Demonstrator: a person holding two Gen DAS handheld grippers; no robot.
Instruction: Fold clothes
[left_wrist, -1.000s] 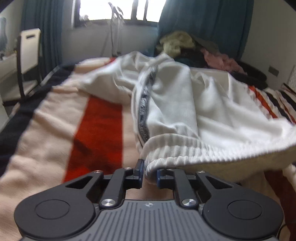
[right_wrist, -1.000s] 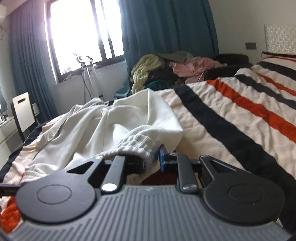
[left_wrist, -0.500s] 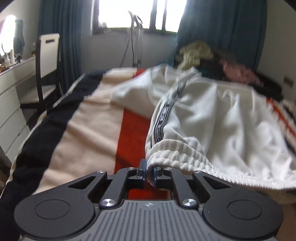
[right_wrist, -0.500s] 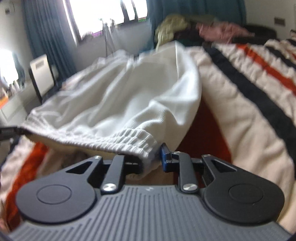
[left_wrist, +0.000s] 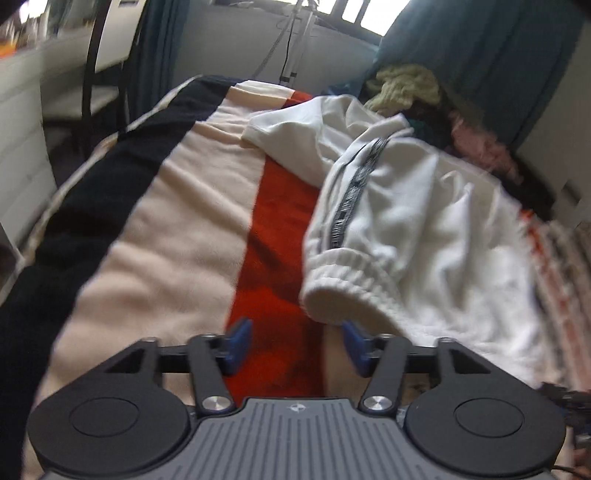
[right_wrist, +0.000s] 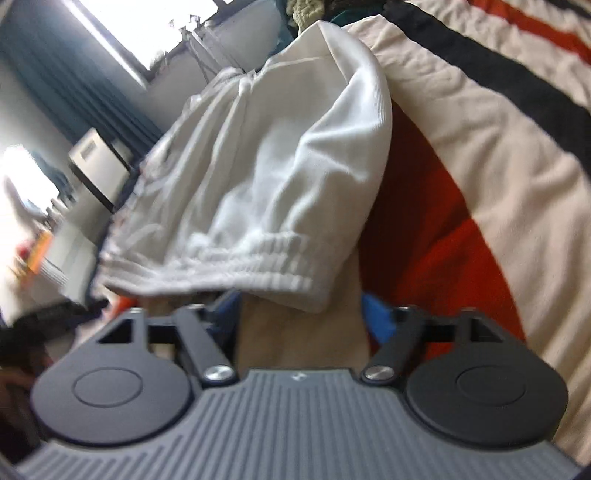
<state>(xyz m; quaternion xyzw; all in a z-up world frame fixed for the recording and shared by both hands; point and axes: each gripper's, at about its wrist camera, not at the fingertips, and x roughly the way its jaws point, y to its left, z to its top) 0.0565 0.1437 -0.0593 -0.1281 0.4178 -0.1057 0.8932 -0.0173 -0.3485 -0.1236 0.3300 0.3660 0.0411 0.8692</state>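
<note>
White trousers (left_wrist: 424, 229) with a ribbed waistband and a dark side stripe lie spread on the striped bed. My left gripper (left_wrist: 293, 341) is open and empty, with the waistband's left corner (left_wrist: 343, 284) just beyond its right finger. The trousers also show in the right wrist view (right_wrist: 273, 177). My right gripper (right_wrist: 301, 315) is open and empty, with the waistband's right corner (right_wrist: 295, 273) drooping just ahead of its jaws.
The blanket (left_wrist: 173, 229) has cream, orange and black stripes. A heap of other clothes (left_wrist: 406, 86) lies at the far end before teal curtains. A chair (left_wrist: 103, 55) and white desk stand to the left of the bed.
Both grippers opened and let go of the waistband. The trousers dropped onto the bed. Both grippers drew back slightly and the right one tilted.
</note>
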